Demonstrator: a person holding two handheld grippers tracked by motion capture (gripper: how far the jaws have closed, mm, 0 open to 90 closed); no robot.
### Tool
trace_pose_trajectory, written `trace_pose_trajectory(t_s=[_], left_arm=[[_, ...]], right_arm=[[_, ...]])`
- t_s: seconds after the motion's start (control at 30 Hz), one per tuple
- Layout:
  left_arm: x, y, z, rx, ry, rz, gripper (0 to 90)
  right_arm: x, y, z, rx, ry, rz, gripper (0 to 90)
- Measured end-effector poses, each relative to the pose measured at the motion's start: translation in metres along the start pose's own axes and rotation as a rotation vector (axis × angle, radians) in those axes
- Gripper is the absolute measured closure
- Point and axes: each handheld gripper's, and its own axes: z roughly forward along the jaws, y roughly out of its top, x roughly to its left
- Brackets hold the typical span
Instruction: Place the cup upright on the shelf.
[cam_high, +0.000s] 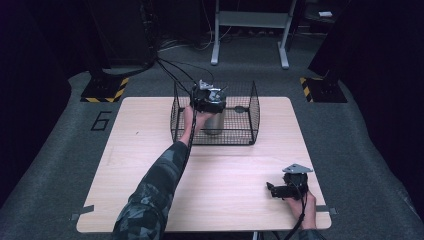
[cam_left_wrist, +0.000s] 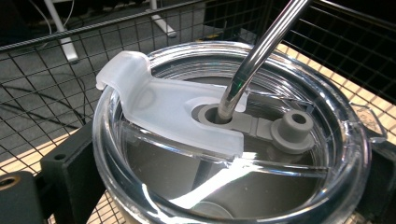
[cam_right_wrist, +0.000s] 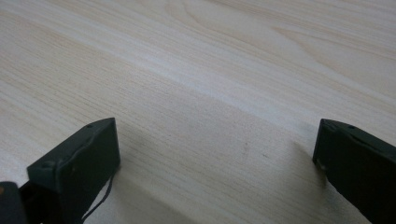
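The person is reaching the left gripper (cam_high: 209, 100) into a black wire basket (cam_high: 252, 107) standing at the far middle of the light wooden table (cam_high: 150, 150), and a steel tumbler (cam_high: 214, 125) is sitting inside that basket, toward its left half, directly under the gripper. In the left gripper view the black jaws are flanking the tumbler's clear plastic lid (cam_left_wrist: 345, 154) on either side, seemingly pressing against the body just below the rim, so I am judging them to be clamping the cup (though the contact itself is lying out of sight). A metal straw (cam_left_wrist: 261, 51) is rising through the grey stopper hole in the lid, and a frosted flip tab (cam_left_wrist: 163, 105) is lying across the top. The right gripper (cam_high: 285, 189) is resting low over the table's near right corner, well apart from the basket, its jaws standing wide with nothing but bare wood between them. The tumbler is probably going to handle as rigid and fairly weighty for its size, with a smooth metal wall that is likely slippery; the clear lid and the straw are looking like weaker holds that could pop loose. A grip across the body just beneath the lid is looking safest, lifting straight up to clear the basket's wire wall.
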Motion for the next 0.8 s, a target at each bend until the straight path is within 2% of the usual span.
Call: trace_pose_trajectory(t_s=[0.1,0.23,0.37,0.4,0.43,0.6,0.67,0.8], left_arm=[[-0.002,-0.002,-0.004,0.008,-0.001,0.026,4.0],[-0.003,-0.003,-0.007,0.012,0.0,0.02,3.9],[-0.005,-0.003,-0.009,0.027,0.005,0.045,3.8],[-0.005,-0.003,-0.008,0.019,0.005,0.032,3.8],[-0.004,-0.003,-0.009,0.022,0.002,0.029,3.8],[-0.004,-0.003,-0.012,0.023,0.005,0.031,2.5],[-0.005,-0.002,-0.013,0.013,0.002,0.015,0.2],[-0.005,-0.001,-0.019,0.027,-0.009,0.028,0.1]], right_arm=[[0.0,0.0,0.0,-0.001,-0.002,0.003,0.2],[0.0,0.0,0.0,0.0,0.0,0.003,0.2],[0.001,0.0,0.0,0.001,0.0,0.008,0.2],[0.001,0.0,0.0,0.001,-0.003,0.015,0.2],[0.0,0.0,0.0,-0.001,-0.001,0.003,0.2],[0.001,0.0,0.0,0.0,-0.001,0.008,0.2],[0.0,0.0,0.0,0.0,-0.001,0.004,0.2],[0.001,0.0,0.0,-0.001,-0.002,0.006,0.2]])
